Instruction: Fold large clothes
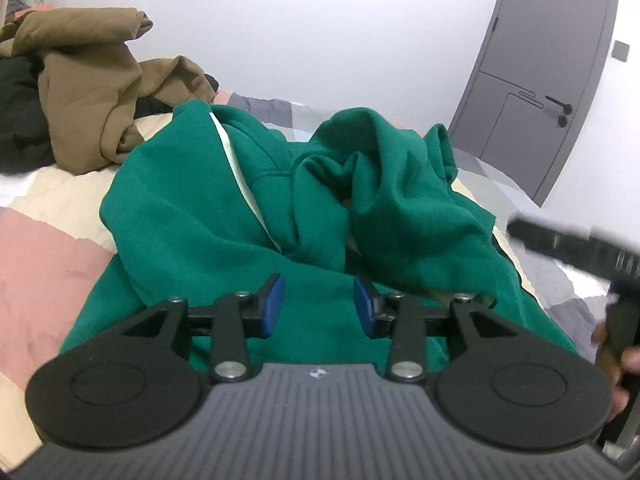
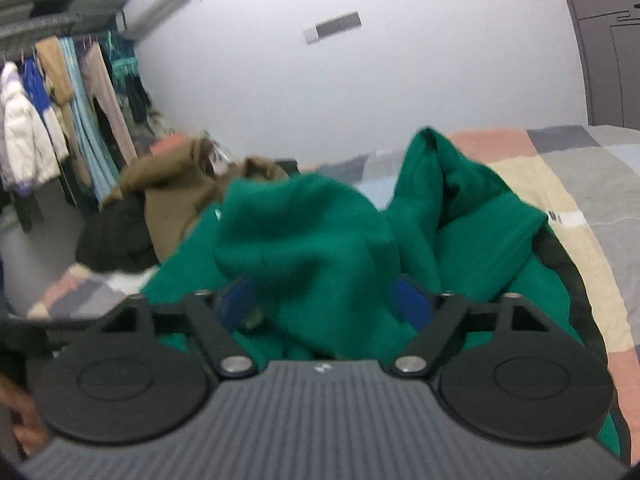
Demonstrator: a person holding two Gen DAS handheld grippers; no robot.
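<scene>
A large green sweatshirt lies rumpled on the bed, with a white strip showing along one fold. It also shows in the right wrist view, bunched up in front of the camera. My left gripper is open just above the green cloth, with nothing between its blue pads. My right gripper is open, with a hump of green cloth lying between its blue pads; that view is blurred. The right gripper's body shows at the right edge of the left wrist view.
A brown garment and a black one are heaped at the far left of the bed, which has a patchwork cover. A grey door stands at the right. Clothes hang on a rail at the left.
</scene>
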